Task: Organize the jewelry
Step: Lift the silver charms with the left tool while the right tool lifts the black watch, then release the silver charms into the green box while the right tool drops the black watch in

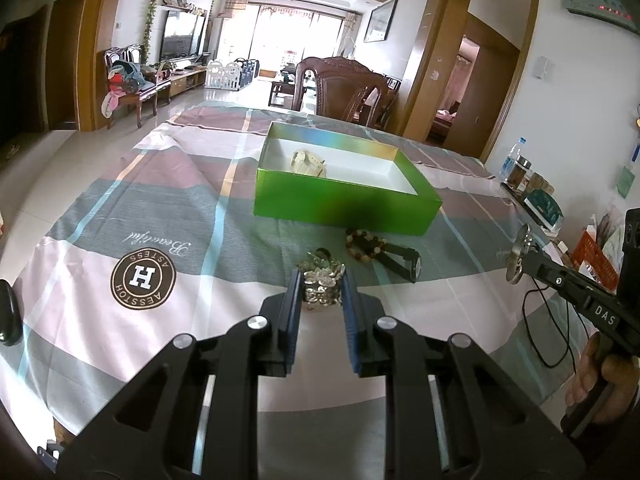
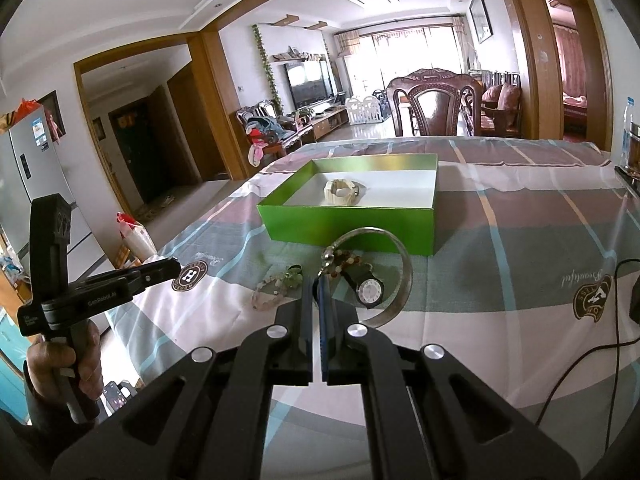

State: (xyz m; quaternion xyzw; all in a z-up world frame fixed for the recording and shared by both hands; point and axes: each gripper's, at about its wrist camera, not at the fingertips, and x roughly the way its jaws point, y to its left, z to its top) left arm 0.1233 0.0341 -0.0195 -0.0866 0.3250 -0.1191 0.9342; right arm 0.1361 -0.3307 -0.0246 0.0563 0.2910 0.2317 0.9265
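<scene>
A green box (image 1: 344, 204) (image 2: 348, 224) stands open on the checked tablecloth, with a cream bracelet (image 1: 308, 162) (image 2: 342, 192) inside. In front of it lie a crystal bead bracelet (image 1: 322, 284) (image 2: 270, 292), an amber bead bracelet (image 1: 366, 242) (image 2: 346, 262) and a black watch (image 1: 406, 262) (image 2: 370, 290). My left gripper (image 1: 320, 284) straddles the crystal bracelet, jaws partly closed beside it; contact is unclear. My right gripper (image 2: 316, 284) is shut on a silver bangle (image 2: 394, 276) (image 1: 518, 254), held above the cloth.
A wooden chair (image 1: 344, 92) stands beyond the table's far edge. Bottles and jars (image 1: 520, 168) and an orange basket (image 1: 596, 256) crowd the right side. A black cable (image 2: 608, 344) trails on the cloth at right. A fridge (image 2: 36, 184) stands left.
</scene>
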